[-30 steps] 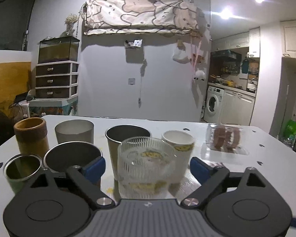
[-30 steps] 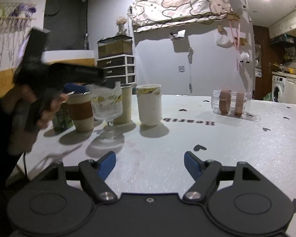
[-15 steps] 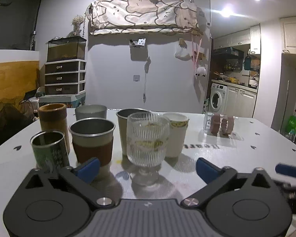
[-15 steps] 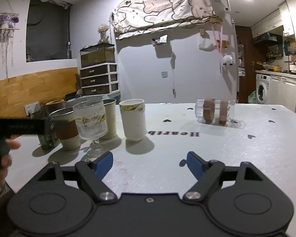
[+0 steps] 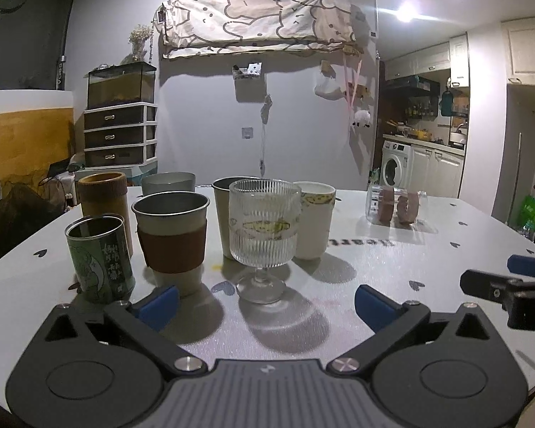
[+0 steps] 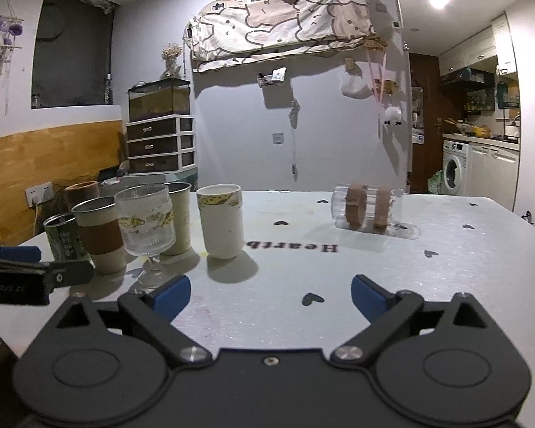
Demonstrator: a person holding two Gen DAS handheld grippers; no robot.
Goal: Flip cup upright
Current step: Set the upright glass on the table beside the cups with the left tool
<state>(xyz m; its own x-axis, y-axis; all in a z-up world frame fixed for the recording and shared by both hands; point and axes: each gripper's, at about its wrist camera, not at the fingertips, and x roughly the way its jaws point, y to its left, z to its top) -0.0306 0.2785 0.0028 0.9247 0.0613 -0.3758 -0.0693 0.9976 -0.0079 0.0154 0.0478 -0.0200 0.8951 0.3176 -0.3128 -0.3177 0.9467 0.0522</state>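
Note:
A ribbed clear stemmed glass (image 5: 264,235) stands upright on the white table (image 5: 392,271), just ahead of my open, empty left gripper (image 5: 265,303). It also shows in the right wrist view (image 6: 147,228). A clear cup with two brown bands (image 6: 365,208) lies on its side at the far right; it also shows in the left wrist view (image 5: 394,205). My right gripper (image 6: 271,294) is open and empty, low over the table, well short of the lying cup.
Several upright cups cluster at the left: a green can (image 5: 100,256), a steel cup with brown sleeve (image 5: 173,235), a brown tumbler (image 5: 103,192), a white paper cup (image 6: 220,224). The right gripper's fingers (image 5: 510,281) show at the left view's right edge.
My left gripper let go of the stemmed glass, which now stands on the table, and drew back from it. My right gripper shifted slightly.

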